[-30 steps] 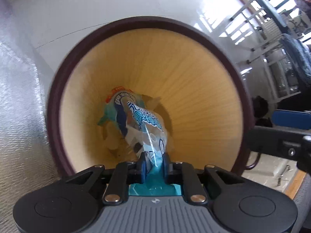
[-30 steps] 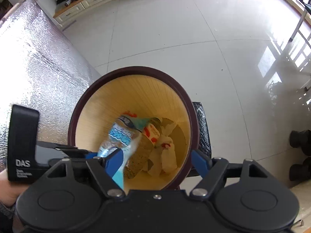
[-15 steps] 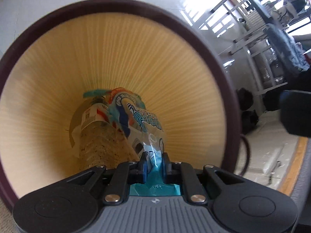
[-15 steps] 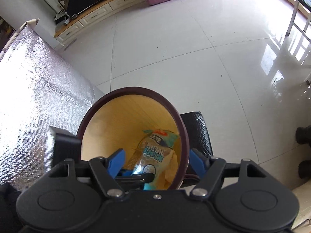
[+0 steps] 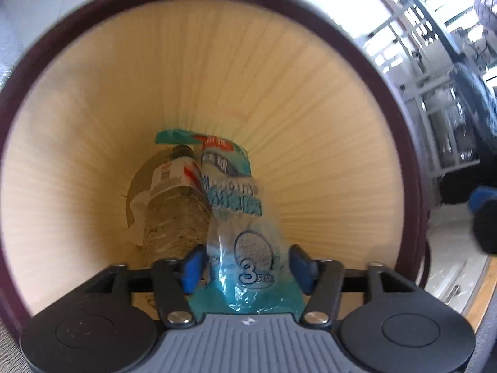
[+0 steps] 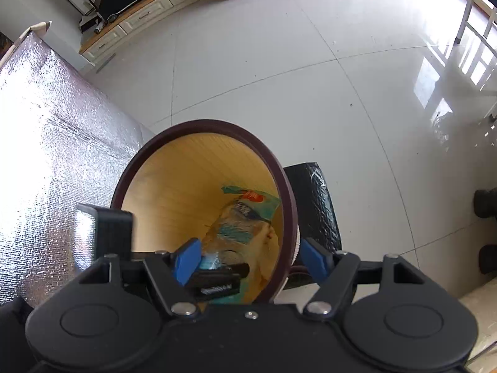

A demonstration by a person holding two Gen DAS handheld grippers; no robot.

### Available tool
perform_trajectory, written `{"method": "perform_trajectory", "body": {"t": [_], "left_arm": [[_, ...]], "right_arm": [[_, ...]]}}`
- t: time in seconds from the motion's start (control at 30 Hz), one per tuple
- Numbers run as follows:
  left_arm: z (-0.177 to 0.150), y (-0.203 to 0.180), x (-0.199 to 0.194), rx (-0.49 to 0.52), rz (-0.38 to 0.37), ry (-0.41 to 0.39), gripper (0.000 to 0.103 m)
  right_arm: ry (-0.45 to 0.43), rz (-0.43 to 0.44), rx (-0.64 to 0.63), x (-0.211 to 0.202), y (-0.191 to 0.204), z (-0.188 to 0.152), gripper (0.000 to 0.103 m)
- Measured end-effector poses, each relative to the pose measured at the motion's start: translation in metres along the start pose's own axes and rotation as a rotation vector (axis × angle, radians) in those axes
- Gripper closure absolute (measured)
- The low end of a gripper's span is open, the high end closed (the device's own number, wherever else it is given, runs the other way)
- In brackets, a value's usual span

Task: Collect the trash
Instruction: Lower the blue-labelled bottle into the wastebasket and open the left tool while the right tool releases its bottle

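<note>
A round bin with a dark maroon rim (image 5: 400, 143) and tan ribbed inside fills the left wrist view. My left gripper (image 5: 247, 269) is open over its mouth, and a clear and teal plastic wrapper (image 5: 245, 233) lies loose between the blue pads (image 5: 191, 267), hanging into the bin. A crushed plastic bottle (image 5: 177, 205) lies deeper inside. In the right wrist view my right gripper (image 6: 248, 259) is open and empty above the bin (image 6: 273, 161), with the wrapper (image 6: 248, 211) inside it and the left gripper's black body (image 6: 105, 233) at the rim.
A silver foil-covered surface (image 6: 52, 130) lies left of the bin. A black foil bag (image 6: 313, 199) sits on the white tiled floor (image 6: 310, 62) behind it. White metal frames (image 5: 435, 93) stand to the right. A low cabinet (image 6: 146, 18) is far off.
My left gripper's jaws have opened and let go of the wrapper, which now hangs loose into the bin. The right gripper has drawn back and up from the bin.
</note>
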State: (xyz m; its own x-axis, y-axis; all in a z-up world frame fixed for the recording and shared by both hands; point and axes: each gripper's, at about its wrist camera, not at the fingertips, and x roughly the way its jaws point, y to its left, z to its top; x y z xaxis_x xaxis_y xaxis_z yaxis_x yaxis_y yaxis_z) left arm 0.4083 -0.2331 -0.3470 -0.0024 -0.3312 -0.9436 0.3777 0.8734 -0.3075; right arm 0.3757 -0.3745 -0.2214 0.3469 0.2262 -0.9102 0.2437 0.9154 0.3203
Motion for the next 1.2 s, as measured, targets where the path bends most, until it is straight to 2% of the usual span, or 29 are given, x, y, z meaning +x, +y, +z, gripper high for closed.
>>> {"method": "perform_trajectory", "body": {"t": [0.17, 0.27, 0.3, 0.33, 0.37, 0.4, 0.47, 0.53, 0.77, 0.93, 1.1, 1.17, 1.2], "left_arm": [[0.002, 0.000, -0.025, -0.023, -0.050, -0.027, 0.036], [0.001, -0.006, -0.035, -0.006, -0.066, -0.028, 0.042], [0.000, -0.007, -0.035, 0.000, -0.072, -0.015, 0.052], [-0.001, -0.007, -0.034, 0.003, -0.072, 0.007, 0.057], [-0.003, -0.009, -0.029, 0.006, -0.057, 0.035, 0.071], [-0.005, -0.011, -0.027, 0.010, -0.045, 0.052, 0.089], [-0.011, -0.012, -0.016, 0.007, -0.049, 0.067, 0.102], [-0.014, -0.013, -0.005, -0.017, -0.066, 0.072, 0.103], [-0.010, -0.020, 0.033, -0.012, -0.035, 0.112, 0.103], [-0.010, -0.018, 0.028, -0.011, -0.016, 0.091, 0.102], [-0.005, -0.020, -0.008, -0.040, -0.042, 0.018, 0.059], [-0.006, -0.022, -0.023, -0.034, -0.038, -0.008, 0.051], [-0.007, -0.023, -0.029, -0.032, -0.035, -0.014, 0.043]], "right_arm": [[0.004, -0.008, 0.002, -0.001, -0.001, -0.002, 0.031], [-0.003, -0.011, 0.002, -0.005, -0.002, -0.005, 0.031], [-0.006, -0.010, 0.005, -0.006, -0.002, -0.005, 0.031], [-0.010, -0.008, 0.008, -0.008, -0.002, -0.006, 0.031], [-0.015, -0.005, 0.010, -0.009, -0.002, -0.007, 0.031], [-0.018, -0.002, 0.011, -0.010, -0.002, -0.007, 0.031], [-0.025, 0.006, 0.011, -0.012, -0.002, -0.008, 0.031], [-0.027, 0.016, 0.009, -0.014, -0.003, -0.009, 0.031], [-0.011, 0.019, 0.004, -0.008, -0.010, -0.010, 0.031], [0.019, 0.009, 0.005, 0.002, -0.013, -0.010, 0.031], [0.003, 0.012, 0.006, -0.002, -0.016, -0.011, 0.031], [-0.009, 0.017, 0.006, -0.006, -0.016, -0.014, 0.030], [-0.015, 0.020, 0.003, -0.009, -0.015, -0.014, 0.030]]}}
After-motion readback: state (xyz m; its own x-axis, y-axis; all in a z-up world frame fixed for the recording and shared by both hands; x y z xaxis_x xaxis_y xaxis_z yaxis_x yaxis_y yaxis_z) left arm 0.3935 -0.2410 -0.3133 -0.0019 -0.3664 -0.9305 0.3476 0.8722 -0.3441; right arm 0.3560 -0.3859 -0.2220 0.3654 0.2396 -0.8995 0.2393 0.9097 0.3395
